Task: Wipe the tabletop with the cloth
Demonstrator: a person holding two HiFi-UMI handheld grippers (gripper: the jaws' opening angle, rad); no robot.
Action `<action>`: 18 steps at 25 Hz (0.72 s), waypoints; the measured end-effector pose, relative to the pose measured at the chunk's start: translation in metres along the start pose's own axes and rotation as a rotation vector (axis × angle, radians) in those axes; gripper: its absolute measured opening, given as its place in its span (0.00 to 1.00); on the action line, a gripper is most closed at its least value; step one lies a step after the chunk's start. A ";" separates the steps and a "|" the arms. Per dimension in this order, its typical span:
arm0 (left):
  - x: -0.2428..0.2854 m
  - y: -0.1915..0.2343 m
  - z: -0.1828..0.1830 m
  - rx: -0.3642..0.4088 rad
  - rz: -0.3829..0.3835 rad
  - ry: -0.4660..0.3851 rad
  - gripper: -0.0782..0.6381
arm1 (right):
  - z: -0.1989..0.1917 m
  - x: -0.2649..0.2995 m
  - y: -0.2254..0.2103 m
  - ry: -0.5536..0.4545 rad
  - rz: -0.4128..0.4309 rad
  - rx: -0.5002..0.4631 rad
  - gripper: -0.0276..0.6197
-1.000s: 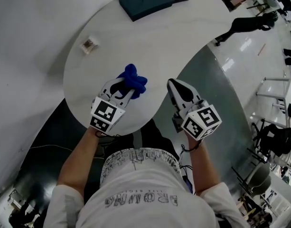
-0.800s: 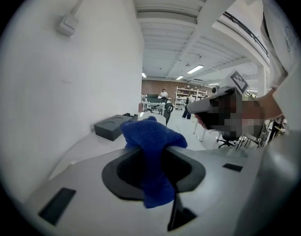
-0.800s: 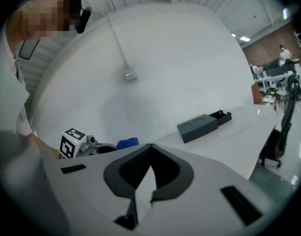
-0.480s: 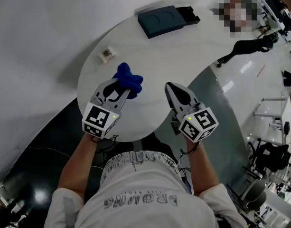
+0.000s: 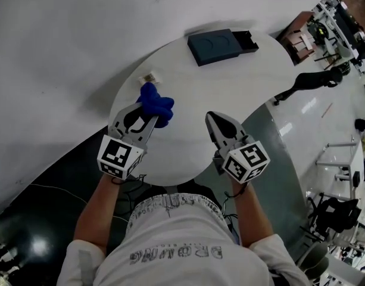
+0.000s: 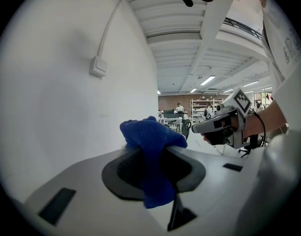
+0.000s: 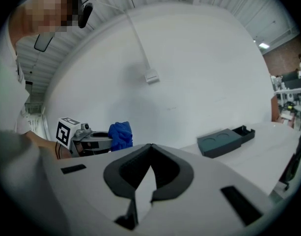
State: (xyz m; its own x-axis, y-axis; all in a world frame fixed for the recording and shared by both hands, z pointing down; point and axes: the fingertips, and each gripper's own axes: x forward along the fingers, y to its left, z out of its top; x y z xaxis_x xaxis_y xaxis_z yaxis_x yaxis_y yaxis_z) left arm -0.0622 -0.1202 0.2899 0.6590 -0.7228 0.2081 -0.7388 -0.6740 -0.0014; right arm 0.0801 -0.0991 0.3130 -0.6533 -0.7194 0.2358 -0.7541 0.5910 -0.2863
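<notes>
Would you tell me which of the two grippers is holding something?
The left gripper, shut on the blue cloth; the right gripper's jaws meet on nothing.

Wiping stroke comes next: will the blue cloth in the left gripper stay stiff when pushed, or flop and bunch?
Probably floppy: the blue cloth bulges past the jaws of the left gripper and droops below them, so expect bunching. It seems light: one pinch carries it all. Its fuzzy weave will likely drag, not slide, on the smooth tabletop.

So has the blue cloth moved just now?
Yes. The cloth, held by the left gripper, has slid toward the small packet, now nearly touching it.
</notes>
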 end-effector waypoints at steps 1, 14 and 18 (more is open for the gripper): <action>-0.003 0.003 0.002 0.001 0.007 -0.005 0.28 | 0.002 0.002 0.002 -0.002 0.004 -0.005 0.05; -0.054 0.042 0.009 -0.027 0.128 -0.026 0.28 | 0.017 0.025 0.025 0.009 0.046 -0.040 0.05; -0.066 0.051 0.002 -0.062 0.161 -0.026 0.28 | 0.016 0.031 0.030 0.024 0.059 -0.045 0.05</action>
State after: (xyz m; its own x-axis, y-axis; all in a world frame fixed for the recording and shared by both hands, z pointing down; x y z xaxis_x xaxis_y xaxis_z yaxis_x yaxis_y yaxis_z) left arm -0.1432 -0.1077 0.2741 0.5346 -0.8247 0.1844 -0.8416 -0.5393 0.0281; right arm 0.0377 -0.1097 0.2964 -0.6981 -0.6739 0.2419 -0.7158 0.6488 -0.2582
